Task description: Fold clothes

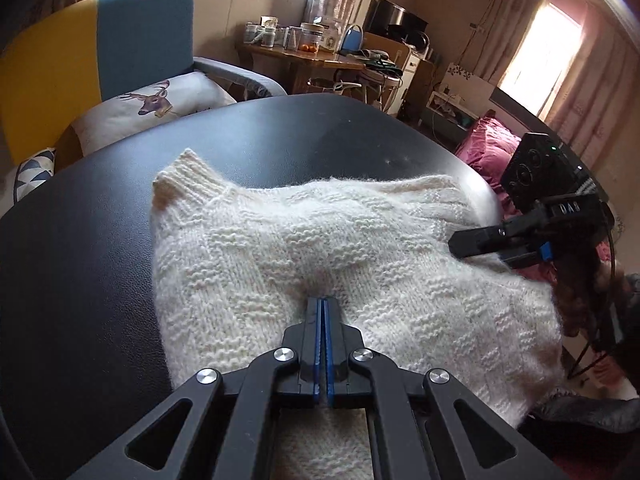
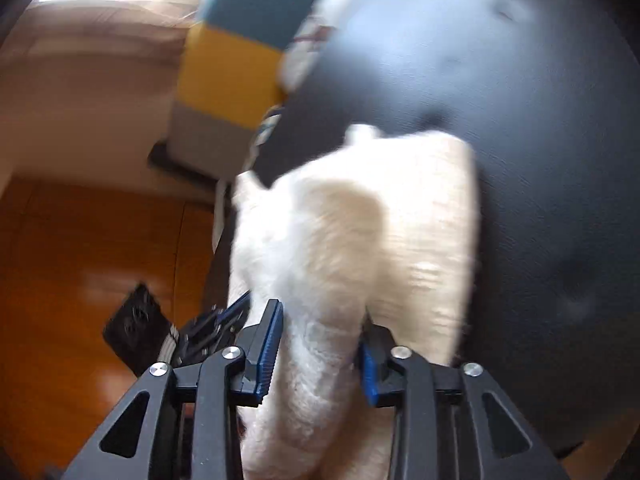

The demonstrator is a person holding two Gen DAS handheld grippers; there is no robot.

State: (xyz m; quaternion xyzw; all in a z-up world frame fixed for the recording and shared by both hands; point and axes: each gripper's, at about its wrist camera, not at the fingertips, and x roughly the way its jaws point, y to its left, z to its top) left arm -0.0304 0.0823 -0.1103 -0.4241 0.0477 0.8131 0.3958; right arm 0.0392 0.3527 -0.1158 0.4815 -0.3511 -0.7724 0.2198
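- Left wrist view: the left gripper (image 1: 323,304) has its blue-lined jaws pressed together on a fold of the cream knit sweater (image 1: 280,248), which lies spread on the black table (image 1: 72,280) ahead of it.
- Ahead left stands a yellow-and-blue armchair (image 1: 100,48) with a deer cushion (image 1: 156,100); the right gripper (image 1: 468,244) reaches in from the right, touching the sweater's edge.
- No writing can be read.
- Right wrist view, blurred: the right gripper (image 2: 316,344) has its jaws partly apart, clasping a thick bunch of the sweater (image 2: 360,232).
- Only this view shows the wooden floor (image 2: 80,264) to its left.
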